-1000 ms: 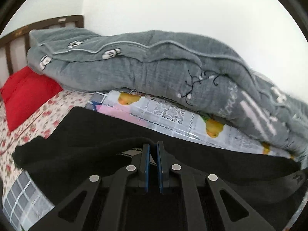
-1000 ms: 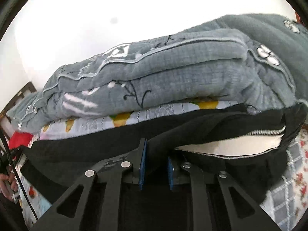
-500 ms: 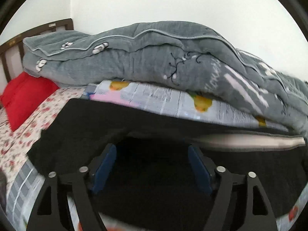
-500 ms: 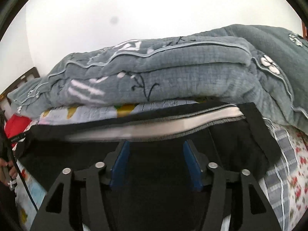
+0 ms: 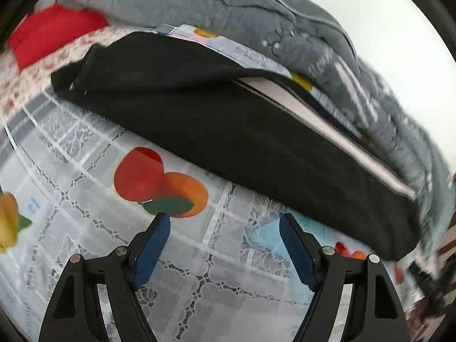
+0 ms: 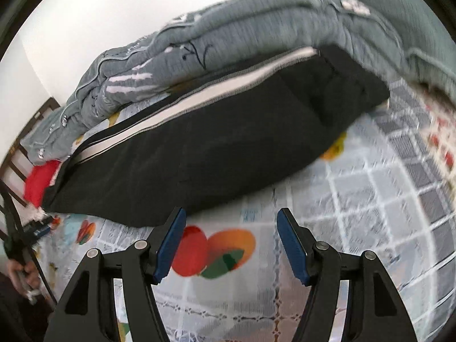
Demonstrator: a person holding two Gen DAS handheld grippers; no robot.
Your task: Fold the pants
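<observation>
Two open tools sit nearest my view: my left hand-held gripper (image 5: 223,228) and my right hand-held gripper (image 6: 230,223) both have their blue pads spread wide with nothing between them, each hanging above the fruit-printed cloth (image 5: 159,188) on the near side of the pants (image 5: 228,131). I read that as a release posture, so the fabric can settle without being dragged.

Just past the fingertips, the pants lie as one long black band across the cloth, doubled lengthwise, with the white side stripe (image 6: 199,97) running along the edge farthest from me. That far edge gapes slightly in the left view, so I judge the fold laid but not pressed flat. A crosswise fold probably remains.

Beyond the pants, touching their far edge or nearly so, the grey quilt (image 5: 256,8) is heaped against the wall, which likely limits how far back the band can sit. At one end of the pants, near the headboard, a red pillow (image 5: 54,28) rests on the flowered sheet (image 5: 17,85).
</observation>
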